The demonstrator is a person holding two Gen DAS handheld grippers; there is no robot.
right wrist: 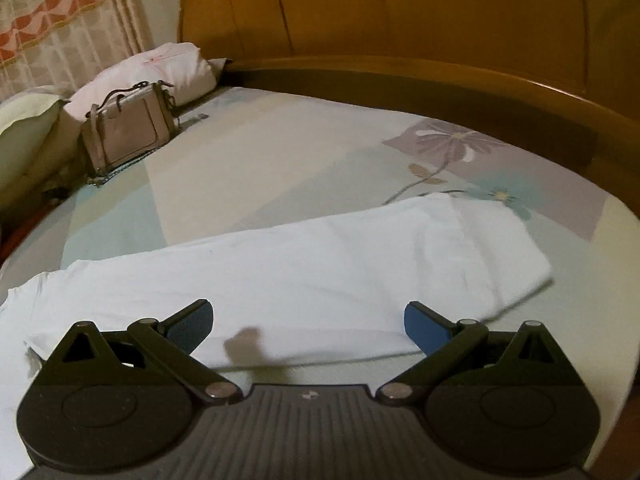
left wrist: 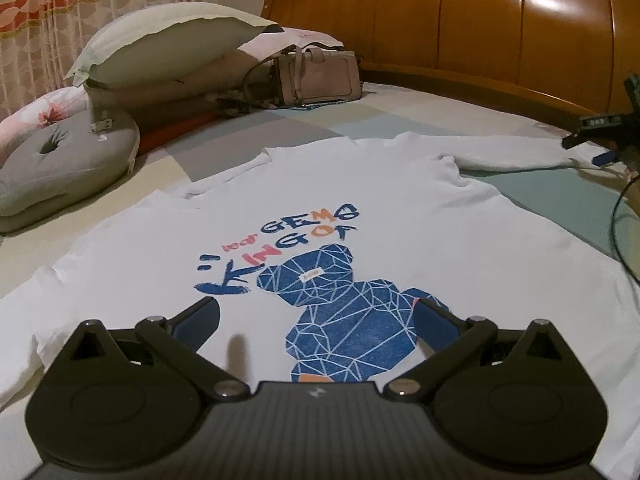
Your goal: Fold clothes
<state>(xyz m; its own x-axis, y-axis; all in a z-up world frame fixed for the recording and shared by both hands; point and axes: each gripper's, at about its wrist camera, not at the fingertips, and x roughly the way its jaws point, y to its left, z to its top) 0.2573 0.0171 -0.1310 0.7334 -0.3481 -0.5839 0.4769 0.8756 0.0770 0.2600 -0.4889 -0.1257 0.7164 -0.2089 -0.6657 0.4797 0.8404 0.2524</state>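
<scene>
A white T-shirt point(left wrist: 400, 208) with a blue geometric bear print point(left wrist: 344, 304) lies flat, front up, on the bed. My left gripper point(left wrist: 316, 312) hovers open just above the shirt's lower part, its blue-padded fingers wide apart on either side of the print. One sleeve point(right wrist: 360, 256) stretches out to the right across the sheet. My right gripper point(right wrist: 308, 320) hangs open low over that sleeve's near edge, nothing between its fingers. In the left wrist view the right gripper point(left wrist: 600, 140) shows at the far right edge, by the sleeve's end.
A beige handbag point(left wrist: 320, 76) stands near the pillows point(left wrist: 160, 48) at the bed's head. A grey round cushion point(left wrist: 60, 160) lies at the left. The wooden headboard point(left wrist: 480, 20) runs behind. A dark cable point(left wrist: 616, 232) hangs at the right. The bedsheet point(right wrist: 280, 160) is pastel-patterned.
</scene>
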